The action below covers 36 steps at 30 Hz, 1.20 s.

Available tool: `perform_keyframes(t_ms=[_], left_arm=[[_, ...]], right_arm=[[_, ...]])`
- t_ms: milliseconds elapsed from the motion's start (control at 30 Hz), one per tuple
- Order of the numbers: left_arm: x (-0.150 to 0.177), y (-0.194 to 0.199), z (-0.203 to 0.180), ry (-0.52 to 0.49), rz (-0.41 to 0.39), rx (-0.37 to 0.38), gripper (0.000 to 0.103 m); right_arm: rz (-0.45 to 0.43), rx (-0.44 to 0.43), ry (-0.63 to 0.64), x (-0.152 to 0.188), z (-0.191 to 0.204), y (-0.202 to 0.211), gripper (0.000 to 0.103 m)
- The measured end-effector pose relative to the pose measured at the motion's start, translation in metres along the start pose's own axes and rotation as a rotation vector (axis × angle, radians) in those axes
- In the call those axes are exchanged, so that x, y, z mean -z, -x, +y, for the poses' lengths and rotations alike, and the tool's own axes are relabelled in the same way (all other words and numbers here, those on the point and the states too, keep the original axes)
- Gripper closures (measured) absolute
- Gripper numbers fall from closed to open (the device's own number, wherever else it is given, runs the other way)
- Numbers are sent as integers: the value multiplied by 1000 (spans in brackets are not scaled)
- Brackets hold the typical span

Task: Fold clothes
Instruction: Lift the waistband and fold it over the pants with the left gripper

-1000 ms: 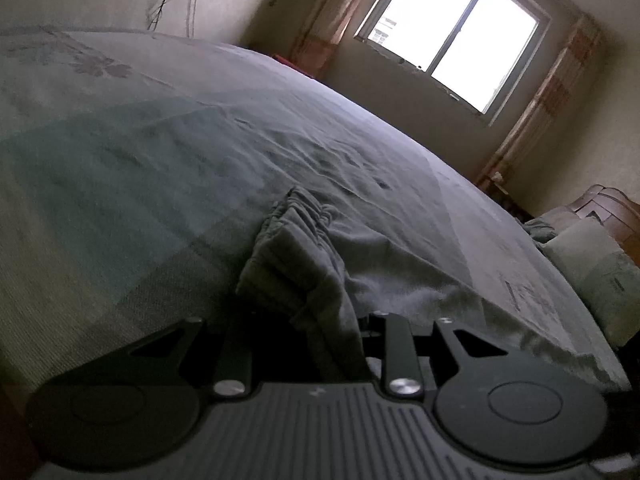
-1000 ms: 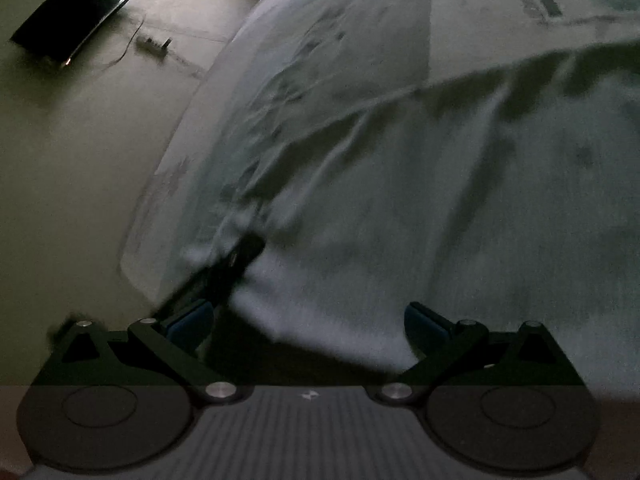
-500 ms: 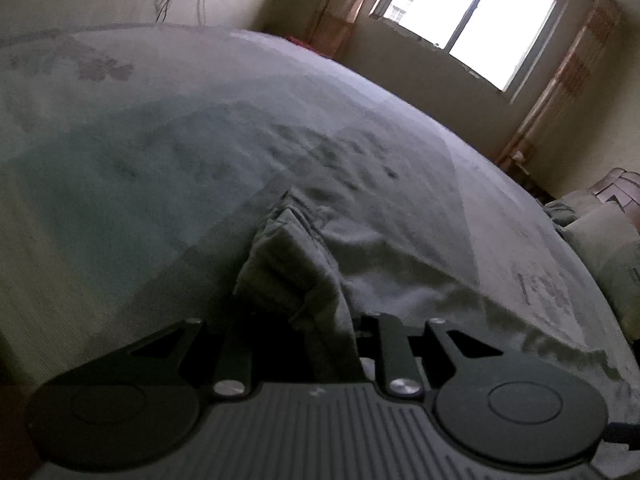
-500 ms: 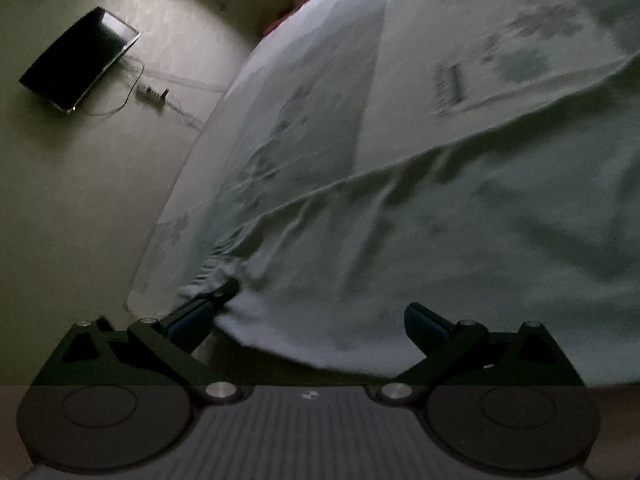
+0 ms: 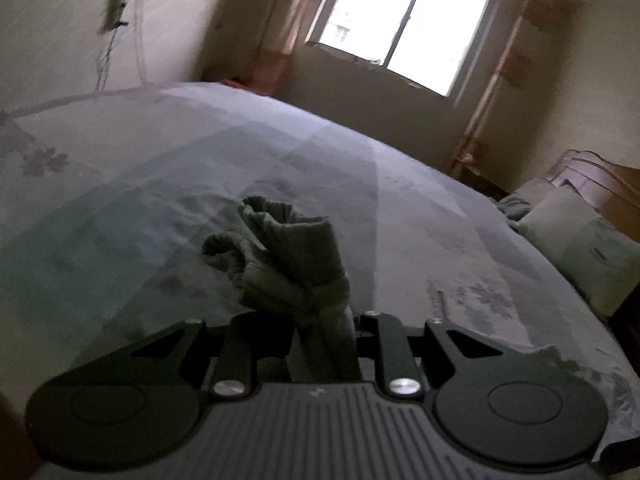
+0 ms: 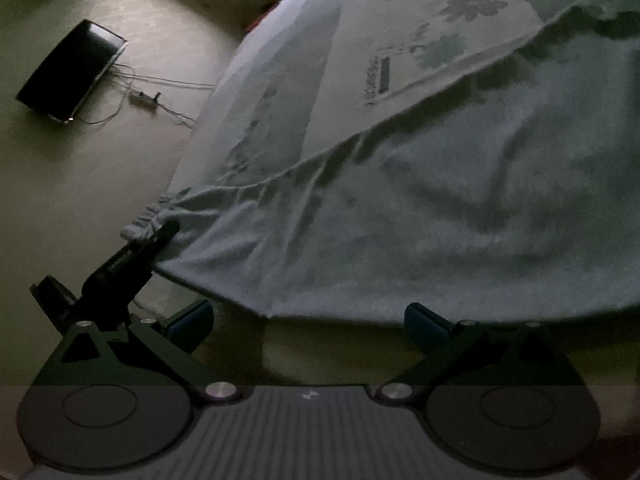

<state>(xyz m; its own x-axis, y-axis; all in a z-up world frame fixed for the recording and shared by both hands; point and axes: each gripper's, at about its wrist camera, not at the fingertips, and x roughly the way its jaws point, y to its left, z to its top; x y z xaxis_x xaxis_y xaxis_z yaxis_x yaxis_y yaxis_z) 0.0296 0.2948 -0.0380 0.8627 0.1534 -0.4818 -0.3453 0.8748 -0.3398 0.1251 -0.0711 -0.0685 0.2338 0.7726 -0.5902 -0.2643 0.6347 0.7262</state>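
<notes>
A grey garment with a gathered elastic waistband (image 5: 288,256) is bunched in my left gripper (image 5: 320,344), which is shut on it and holds it above the bed. In the right wrist view the same garment (image 6: 440,216) hangs spread out in front of the bed. The left gripper (image 6: 156,236) shows there as a dark arm clamped on the gathered waistband corner at the left. My right gripper (image 6: 308,320) is open, its blue-padded fingers (image 6: 192,318) just below the garment's lower hem, holding nothing.
The bed (image 5: 160,168) carries a pale patchwork cover with flower prints. Pillows (image 5: 572,236) and a wooden headboard (image 5: 600,180) lie at the right. A window (image 5: 400,24) is behind. A wall-mounted TV (image 6: 72,72) and a power strip (image 6: 144,98) show at the upper left.
My left gripper has lifted the bunched waistband up off the bed. The garment now hangs more stretched out, and the right gripper has stayed open under its hem.
</notes>
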Motion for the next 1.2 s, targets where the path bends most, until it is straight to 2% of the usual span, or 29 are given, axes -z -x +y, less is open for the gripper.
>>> perform_keyframes(t_ms=[433, 900, 1200], left_arm=[[-4, 5, -69, -116, -5, 96, 83], [25, -24, -124, -187, 88, 189, 83], [52, -45, -144, -235, 150, 215, 83]], right_arm=[[-43, -24, -63, 1, -23, 30, 0], [-60, -11, -102, 1, -40, 43, 0], [-68, 12, -126, 0, -52, 44, 0]])
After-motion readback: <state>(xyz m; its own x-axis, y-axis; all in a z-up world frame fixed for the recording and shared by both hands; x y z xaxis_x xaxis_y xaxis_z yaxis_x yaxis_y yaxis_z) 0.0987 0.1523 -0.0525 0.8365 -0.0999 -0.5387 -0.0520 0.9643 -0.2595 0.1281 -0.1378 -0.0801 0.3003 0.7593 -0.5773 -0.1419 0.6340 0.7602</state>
